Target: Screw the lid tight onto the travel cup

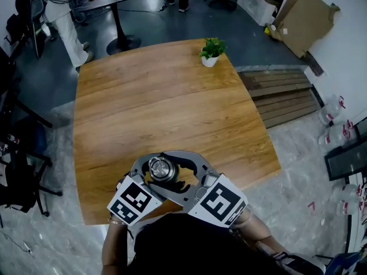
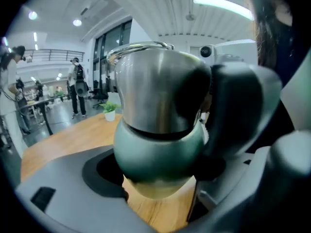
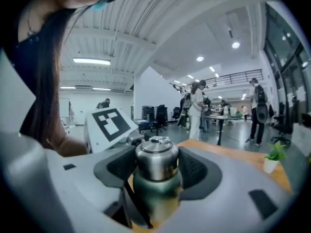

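Both grippers hold the travel cup (image 1: pixel 161 168), bottom centre.
Left gripper (image 2: pixel 159 169) clamps the green body (image 2: pixel 146 147), right gripper (image 3: pixel 156 171) pinches the steel lid (image 3: pixel 156 154); rigid, smooth metal, probably slippery, so hold lid sides firmly.

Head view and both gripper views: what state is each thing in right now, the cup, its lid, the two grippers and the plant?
travel cup: upright, green body held by the left gripper, over the table's near edge.
lid: seated on the cup's mouth; how tight cannot be told.
left gripper: shut on the travel cup.
right gripper: shut on the lid.
potted plant: upright near the table's far edge.
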The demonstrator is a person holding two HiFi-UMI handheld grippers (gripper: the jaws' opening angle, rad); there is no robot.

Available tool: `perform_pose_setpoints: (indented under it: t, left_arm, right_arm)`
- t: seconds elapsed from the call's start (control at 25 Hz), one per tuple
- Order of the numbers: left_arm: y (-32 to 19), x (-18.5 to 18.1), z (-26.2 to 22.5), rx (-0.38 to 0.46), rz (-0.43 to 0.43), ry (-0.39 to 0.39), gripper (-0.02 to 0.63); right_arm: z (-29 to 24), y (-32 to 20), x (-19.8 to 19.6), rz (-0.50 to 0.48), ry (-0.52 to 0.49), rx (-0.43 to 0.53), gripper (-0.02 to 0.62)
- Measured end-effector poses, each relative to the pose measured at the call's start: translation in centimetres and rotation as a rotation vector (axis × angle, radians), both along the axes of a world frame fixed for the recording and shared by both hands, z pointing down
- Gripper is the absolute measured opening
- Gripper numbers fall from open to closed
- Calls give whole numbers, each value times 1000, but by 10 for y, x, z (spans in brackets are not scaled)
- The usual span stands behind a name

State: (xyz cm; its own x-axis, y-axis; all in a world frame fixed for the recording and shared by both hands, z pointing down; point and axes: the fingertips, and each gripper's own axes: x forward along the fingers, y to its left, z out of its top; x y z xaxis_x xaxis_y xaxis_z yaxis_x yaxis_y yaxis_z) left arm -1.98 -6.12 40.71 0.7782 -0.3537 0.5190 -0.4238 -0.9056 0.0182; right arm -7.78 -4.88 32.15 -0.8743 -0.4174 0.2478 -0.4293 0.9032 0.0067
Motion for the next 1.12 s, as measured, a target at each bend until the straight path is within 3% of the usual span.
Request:
perform_pose_setpoints:
  t: [0.08,0.16,0.32,0.4,0.56,0.64,0.84,0.92,1.12]
  left_arm:
    - [12,4,-1,-46,90,58,394]
    - [15,6,-1,-79,97,83,394]
    - [-11,-3,7,-21,-113,-12,394]
    - [-18,-8,7,16,-160,-58,393]
    - [4,-1,2,-25,27,5,394]
    - [11,3,4,-55,64,32,394]
    - [-11,0,12,-39,-133,-9,393]
    - [-15,-1,12,-12,-153,-31,393]
    - [23,12,5,-120,88,71,394]
  right_arm:
    - [-4,7,0,-80,-34,-32,267]
    - [-4,6,2,-76,-38,-43,265]
    - [3,-9,5,94,24,15,265]
    - [3,-10,5,112,24,39,265]
    - [-1,6,2,-83,-34,-29,267]
    - [-3,6,2,-103,-50,-59,265]
    - [4,-10,5,83,7,4,265]
    - [4,-10,6,104,5,26,265]
    - [5,13,3,-152,-33,-62,267]
